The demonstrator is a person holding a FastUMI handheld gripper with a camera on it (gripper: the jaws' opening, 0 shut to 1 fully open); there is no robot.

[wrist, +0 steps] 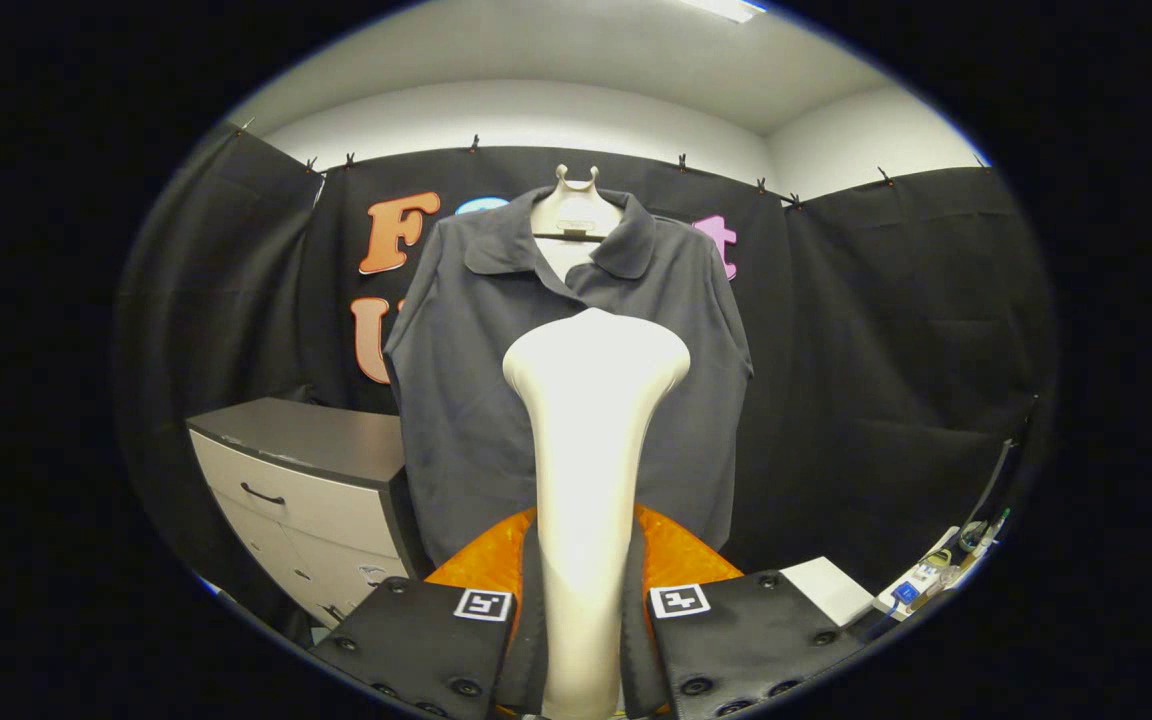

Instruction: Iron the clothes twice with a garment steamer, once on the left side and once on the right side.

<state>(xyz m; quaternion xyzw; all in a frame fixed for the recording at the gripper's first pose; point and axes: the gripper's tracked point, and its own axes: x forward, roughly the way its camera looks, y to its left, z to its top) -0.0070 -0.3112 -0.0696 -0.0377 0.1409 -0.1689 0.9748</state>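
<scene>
The hand-held gripper (586, 640) has its two fingers closed on the neck of a cream-white plastic garment steamer (591, 440), one finger pressing each side of the handle, so the steamer stands upright between them with its broad rounded head pointing ahead. Beyond the head hangs the dark grey short-sleeved collared shirt (576, 380), on a pale hanger (576, 210) against the black cloth wall. The steamer head sits in front of the middle of the shirt's chest, roughly on the placket line; whether it touches the fabric or hangs just short of it is hard to tell from this angle. An orange rounded part (681, 555) shows just behind the fingers, probably part of the rig. A grey cabinet with a drawer handle (306, 480) stands beside the shirt's lower edge, and a white box (831, 590) lies on the other side near some cables.

The step in hand looks like lining up for a pass: the steamer is gripped and centred, with neither side clearly favoured. The next move calls for shifting the head to one half of the shirt front, bringing it close to the cloth and drawing it steadily along that side, keeping the grip firm.
</scene>
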